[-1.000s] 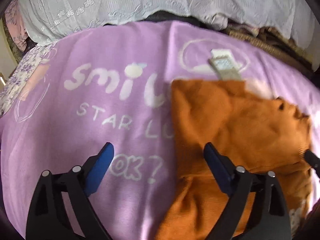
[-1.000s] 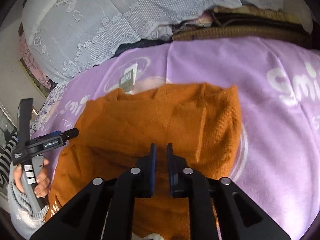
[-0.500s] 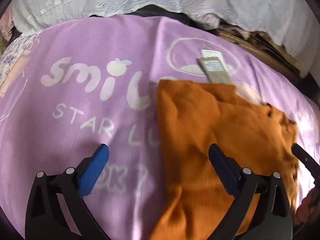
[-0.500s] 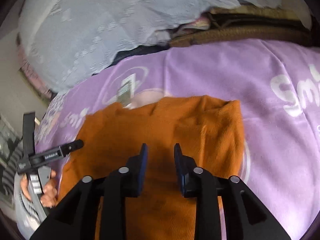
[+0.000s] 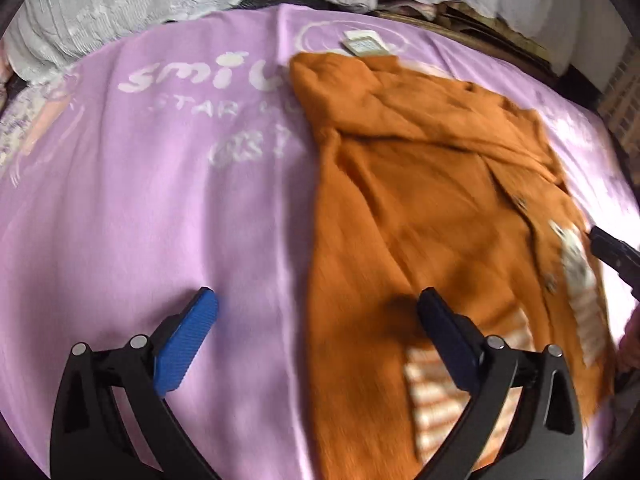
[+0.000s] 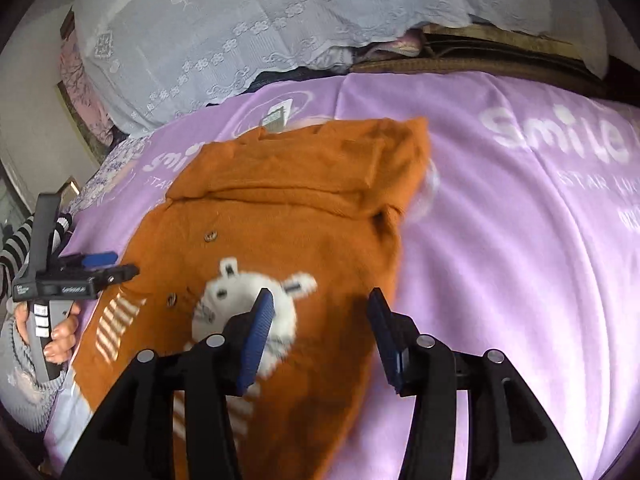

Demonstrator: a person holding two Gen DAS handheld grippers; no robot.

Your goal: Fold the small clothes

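Orange cardigan lies partly folded on the purple blanket, both grippers empty above it

The orange cardigan (image 6: 288,208) rests flat on the purple blanket (image 6: 520,260), upper part folded down, a white animal patch (image 6: 244,300) and wooden buttons facing up. The left gripper (image 5: 316,312) stands wide open, one finger over bare blanket, the other over the cardigan's left edge. The right gripper (image 6: 320,312) hangs above the patch, its jaws opening with nothing pinched between them. A paper tag (image 5: 366,44) lies at the collar end
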